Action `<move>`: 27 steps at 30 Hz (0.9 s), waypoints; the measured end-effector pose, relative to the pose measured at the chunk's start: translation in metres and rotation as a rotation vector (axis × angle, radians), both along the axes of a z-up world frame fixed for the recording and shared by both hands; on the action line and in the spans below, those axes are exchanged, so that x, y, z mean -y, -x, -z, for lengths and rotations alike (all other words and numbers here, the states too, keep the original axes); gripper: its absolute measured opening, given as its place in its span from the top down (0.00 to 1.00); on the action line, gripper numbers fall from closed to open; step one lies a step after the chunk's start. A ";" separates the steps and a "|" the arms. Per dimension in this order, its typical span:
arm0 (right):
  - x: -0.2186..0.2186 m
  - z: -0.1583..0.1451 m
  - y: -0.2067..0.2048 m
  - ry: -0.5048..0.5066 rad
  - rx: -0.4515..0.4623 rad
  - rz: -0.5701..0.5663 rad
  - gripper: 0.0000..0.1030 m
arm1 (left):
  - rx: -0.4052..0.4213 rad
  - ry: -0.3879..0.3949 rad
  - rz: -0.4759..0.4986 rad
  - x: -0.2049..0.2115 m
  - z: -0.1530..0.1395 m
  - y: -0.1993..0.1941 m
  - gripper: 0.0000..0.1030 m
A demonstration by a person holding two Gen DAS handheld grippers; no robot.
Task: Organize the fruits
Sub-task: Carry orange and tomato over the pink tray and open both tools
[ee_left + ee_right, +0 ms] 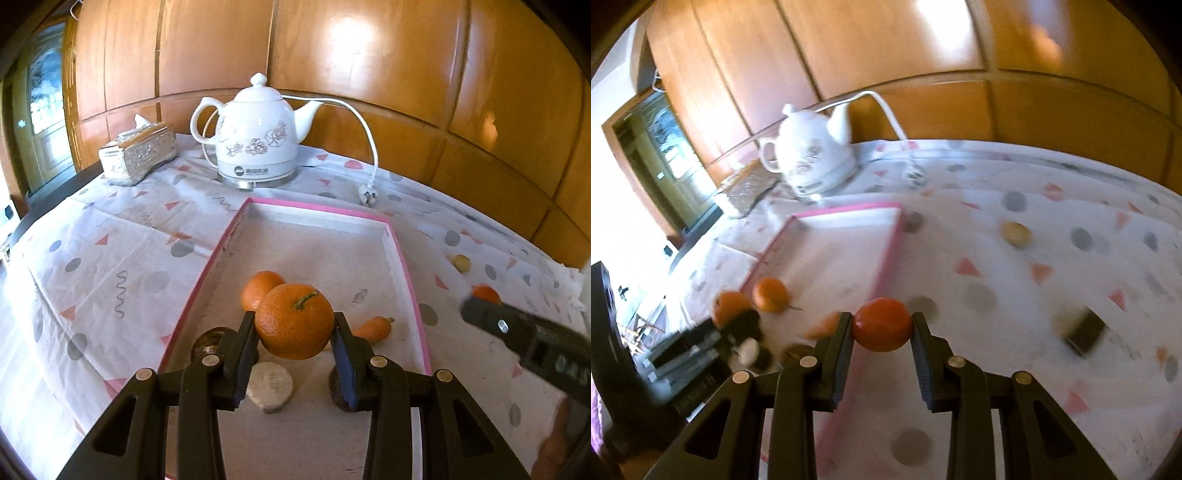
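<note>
While the left tongs pinch a stemmed mandarin between their pads, the fruit hangs above the near half of the pink-rimmed tray, just in front of a second mandarin that lies inside the tray. A small carrot rests in the tray to the right of the held fruit, and a pale round piece and a dark round piece, partly hidden by the tongs, sit at the tray's near end. The right tongs are clamped on a smooth orange-red fruit, held at the tray's right edge; that view is blurred. On the patterned cloth covering the surface, a small tan round thing lies to the right of the tray. Beyond the tray's far end stand a white kettle with its cord and plug, and left of it a tissue box.
</note>
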State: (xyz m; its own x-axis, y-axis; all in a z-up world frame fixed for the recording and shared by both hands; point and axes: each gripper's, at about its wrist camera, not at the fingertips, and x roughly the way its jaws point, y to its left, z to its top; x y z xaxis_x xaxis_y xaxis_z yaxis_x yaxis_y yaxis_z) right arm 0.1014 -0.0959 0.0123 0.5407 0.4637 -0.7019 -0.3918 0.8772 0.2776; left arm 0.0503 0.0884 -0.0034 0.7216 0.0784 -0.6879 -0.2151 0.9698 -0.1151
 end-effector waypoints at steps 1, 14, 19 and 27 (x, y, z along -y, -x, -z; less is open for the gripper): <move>-0.007 -0.002 -0.002 0.000 0.002 -0.011 0.70 | 0.002 0.004 0.001 -0.001 0.000 0.001 0.62; -0.051 -0.009 -0.012 -0.004 0.014 -0.050 0.59 | 0.024 0.032 -0.021 -0.012 -0.001 0.011 0.52; -0.038 -0.004 -0.003 0.001 0.010 -0.015 0.56 | 0.016 0.044 -0.031 -0.013 0.000 0.013 0.44; 0.014 0.013 0.008 0.032 0.008 0.130 0.56 | 0.015 0.033 0.000 0.000 0.001 0.015 0.39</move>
State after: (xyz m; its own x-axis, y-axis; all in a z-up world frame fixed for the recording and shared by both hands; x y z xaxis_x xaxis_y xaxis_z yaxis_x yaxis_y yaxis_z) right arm 0.0934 -0.1100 -0.0005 0.6008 0.3662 -0.7106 -0.2761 0.9293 0.2454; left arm 0.0349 0.0886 -0.0049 0.7321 0.0558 -0.6789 -0.2131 0.9654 -0.1505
